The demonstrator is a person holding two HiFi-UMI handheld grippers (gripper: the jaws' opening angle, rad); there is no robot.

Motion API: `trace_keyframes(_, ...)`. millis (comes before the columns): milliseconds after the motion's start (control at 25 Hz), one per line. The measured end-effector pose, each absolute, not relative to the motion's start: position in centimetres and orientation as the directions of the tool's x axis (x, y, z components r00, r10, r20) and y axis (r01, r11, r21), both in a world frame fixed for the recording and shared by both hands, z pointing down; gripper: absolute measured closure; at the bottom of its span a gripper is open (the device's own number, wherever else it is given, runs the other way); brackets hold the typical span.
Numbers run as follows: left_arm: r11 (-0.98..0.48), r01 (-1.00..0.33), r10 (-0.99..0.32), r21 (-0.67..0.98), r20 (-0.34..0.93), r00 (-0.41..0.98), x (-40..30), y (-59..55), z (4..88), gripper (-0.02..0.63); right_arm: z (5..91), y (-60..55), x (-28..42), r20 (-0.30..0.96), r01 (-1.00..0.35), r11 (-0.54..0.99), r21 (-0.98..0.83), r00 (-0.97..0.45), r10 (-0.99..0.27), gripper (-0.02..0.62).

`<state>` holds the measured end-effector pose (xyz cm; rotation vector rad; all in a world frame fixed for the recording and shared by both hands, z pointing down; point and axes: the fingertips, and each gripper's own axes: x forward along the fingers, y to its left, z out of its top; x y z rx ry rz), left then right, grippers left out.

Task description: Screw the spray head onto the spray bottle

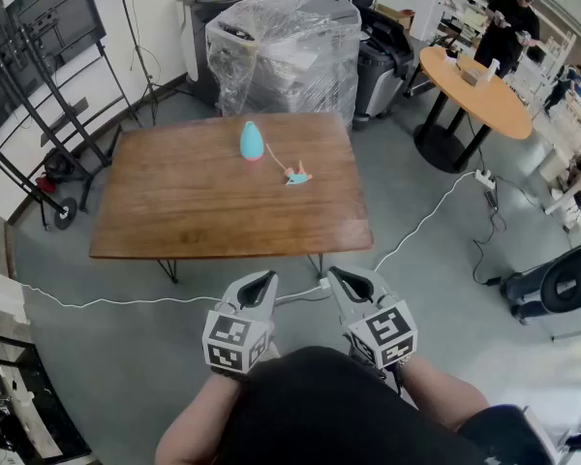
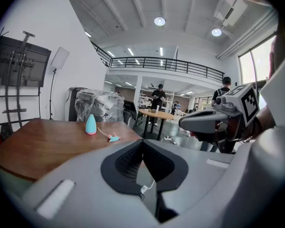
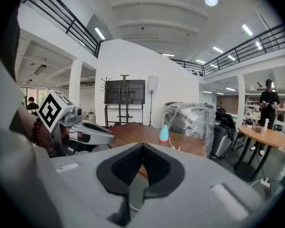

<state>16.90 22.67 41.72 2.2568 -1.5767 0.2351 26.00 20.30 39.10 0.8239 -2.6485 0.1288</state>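
Note:
A teal spray bottle stands upright on the far part of the brown wooden table. The spray head, teal and pink with a thin tube, lies on the table just right of and nearer than the bottle, apart from it. Both show small in the left gripper view, bottle and spray head, and in the right gripper view, bottle and spray head. My left gripper and right gripper hover side by side short of the table's near edge, both shut and empty.
A plastic-wrapped machine stands behind the table. A round orange table with a person beside it is at the back right. A white cable runs over the floor. A black rack leans at the left wall.

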Motion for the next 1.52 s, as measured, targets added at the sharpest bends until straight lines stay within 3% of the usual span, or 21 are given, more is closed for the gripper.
trace_keyframes(360, -0.386, -0.903, -0.818, 0.190, 0.382, 0.430, 9.8, 16.8, 42.5, 0.577, 40.3, 16.9, 17.3, 0.431, -0.558, 0.830, 0.005, -0.747, -0.506, 0.603)
trace_keyframes(640, -0.405, -0.895, -0.785, 0.186, 0.432, 0.444, 9.2, 10.8, 45.3, 0.565, 42.1, 11.4, 16.2, 0.461, -0.565, 0.825, -0.007, -0.734, -0.499, 0.603)
trace_keyframes(1200, -0.391, -0.916, -0.669, 0.089, 0.656, 0.349, 10.4, -1.8, 54.1, 0.534, 45.3, -0.6, 18.0, 0.471, -0.517, 0.850, -0.102, -0.777, -0.417, 0.603)
trace_keyframes(1520, -0.427, -0.901, -0.590, 0.083, 0.729, 0.347, 9.7, -5.8, 59.4, 0.531, 46.1, -3.4, 18.5, 0.485, -0.569, 0.816, -0.102, -0.744, -0.459, 0.603)
